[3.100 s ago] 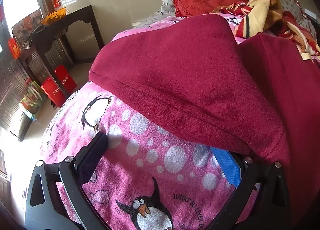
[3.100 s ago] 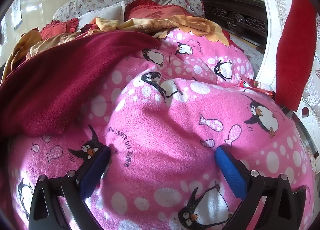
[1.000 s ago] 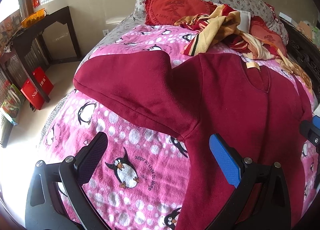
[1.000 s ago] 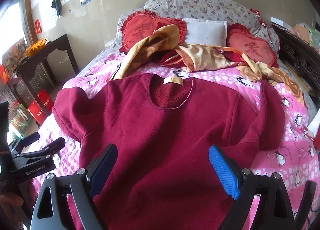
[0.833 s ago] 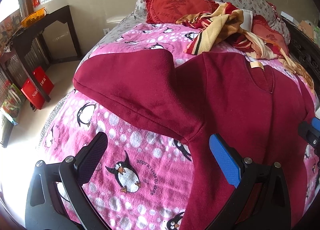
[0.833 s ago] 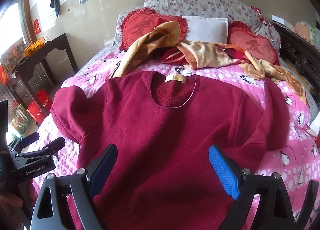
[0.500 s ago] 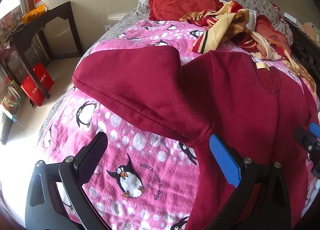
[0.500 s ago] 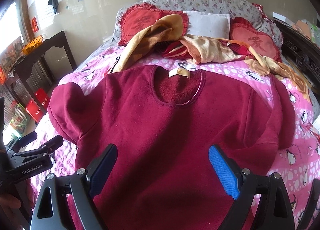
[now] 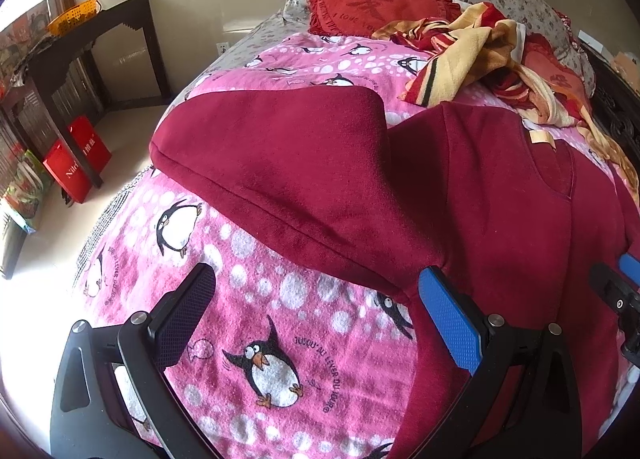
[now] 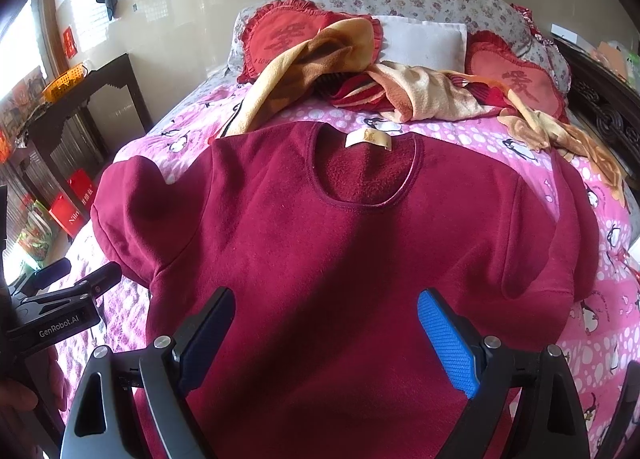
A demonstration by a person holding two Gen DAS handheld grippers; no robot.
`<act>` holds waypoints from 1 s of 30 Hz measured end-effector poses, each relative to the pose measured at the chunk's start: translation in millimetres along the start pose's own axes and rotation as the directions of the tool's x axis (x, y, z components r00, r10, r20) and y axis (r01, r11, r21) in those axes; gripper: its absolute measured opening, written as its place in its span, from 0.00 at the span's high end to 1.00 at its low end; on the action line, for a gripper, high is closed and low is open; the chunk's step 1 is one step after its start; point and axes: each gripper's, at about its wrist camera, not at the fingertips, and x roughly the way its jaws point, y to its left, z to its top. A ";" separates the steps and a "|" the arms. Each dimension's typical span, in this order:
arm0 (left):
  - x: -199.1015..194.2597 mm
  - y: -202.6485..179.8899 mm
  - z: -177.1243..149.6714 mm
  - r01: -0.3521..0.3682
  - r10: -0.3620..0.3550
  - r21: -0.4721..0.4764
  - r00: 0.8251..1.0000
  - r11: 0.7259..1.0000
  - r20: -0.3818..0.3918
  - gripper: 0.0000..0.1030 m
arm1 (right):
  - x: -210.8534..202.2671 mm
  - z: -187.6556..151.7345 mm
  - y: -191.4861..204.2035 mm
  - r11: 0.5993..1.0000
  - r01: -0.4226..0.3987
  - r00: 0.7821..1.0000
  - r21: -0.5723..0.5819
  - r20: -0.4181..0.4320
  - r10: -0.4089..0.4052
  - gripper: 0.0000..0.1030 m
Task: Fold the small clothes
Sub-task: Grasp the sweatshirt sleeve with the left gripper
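Maroon fleece sweatshirt (image 10: 344, 259) lay face up and spread flat on the pink penguin blanket (image 9: 280, 319), neckline toward the pillows, tan neck label (image 10: 368, 138) showing. Both sleeves were out to the sides; none of it looked folded yet. Left gripper (image 9: 316, 323) hung over bare blanket just beside the wearer's-right sleeve (image 9: 288, 175), near the armpit seam, jaws wide apart and holding nothing. Right gripper (image 10: 324, 335) hung over the lower chest of the body, jaws likewise wide and empty. Judged handling: thick, soft, fairly light pile fabric, limp with no stiffness, likely to sag and drag on the fuzzy blanket rather than slide. Doubled seams and hems looked the firmest places to pinch; a single layer mid-panel would probably bunch. Best holds appeared to be the sleeve cuff edge or shoulder seam for the left gripper, the hem corner or side seam for the right.
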 end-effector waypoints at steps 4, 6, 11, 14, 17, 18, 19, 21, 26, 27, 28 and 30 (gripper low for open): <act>2.9 2.0 1.4 -0.006 0.006 -0.001 1.000 1.000 -0.004 0.01 | 4.5 0.3 2.0 1.000 0.000 1.000 -0.003 -0.007 0.000 0.11; 4.3 2.6 2.8 -0.007 0.007 -0.001 1.000 1.000 -0.006 0.01 | 6.8 0.2 2.8 1.000 0.000 1.000 -0.006 -0.011 0.000 0.11; 4.7 3.4 4.2 -0.009 0.009 0.000 1.000 1.000 -0.005 0.01 | 10.1 0.4 3.0 1.000 0.010 1.000 -0.008 -0.015 -0.010 0.11; 5.4 4.3 5.1 -0.009 0.009 -0.003 1.000 1.000 -0.007 0.01 | 10.5 1.3 0.9 1.000 0.010 1.000 0.000 -0.014 -0.010 0.11; 7.2 8.1 6.3 -0.008 0.008 -0.010 1.000 1.000 -0.010 0.01 | 11.5 1.7 -0.1 1.000 0.015 1.000 0.004 -0.014 -0.015 0.11; 7.5 9.9 6.5 -0.007 0.007 -0.013 1.000 1.000 -0.012 0.01 | 12.2 1.8 -0.2 1.000 0.015 1.000 0.005 -0.016 -0.015 0.11; 8.2 12.1 7.6 -0.006 0.006 -0.017 1.000 1.000 -0.014 0.01 | 13.2 1.7 -0.2 1.000 0.013 1.000 0.008 -0.020 -0.013 0.11; 10.0 17.8 11.1 -0.001 0.000 -0.029 1.000 1.000 -0.018 0.01 | 14.3 1.6 0.7 1.000 0.012 1.000 0.008 -0.025 -0.012 0.11; 16.3 51.5 27.6 0.030 -0.032 -0.104 0.999 0.994 -0.017 0.01 | 16.1 2.6 4.1 1.000 0.001 1.000 -0.001 -0.029 -0.001 0.11; 18.8 61.5 32.3 0.038 -0.040 -0.129 0.999 0.991 -0.016 0.01 | 16.0 2.9 4.9 1.000 -0.003 1.000 -0.001 -0.030 0.003 0.11; 22.4 72.4 37.2 0.042 -0.046 -0.157 0.999 0.987 -0.020 0.01 | 15.8 3.1 5.3 1.000 -0.007 1.000 0.000 -0.031 0.007 0.11; 31.1 97.0 47.0 0.049 -0.055 -0.229 0.998 0.972 -0.022 0.01 | 15.4 4.2 6.2 1.000 -0.016 0.999 0.000 -0.030 0.016 0.11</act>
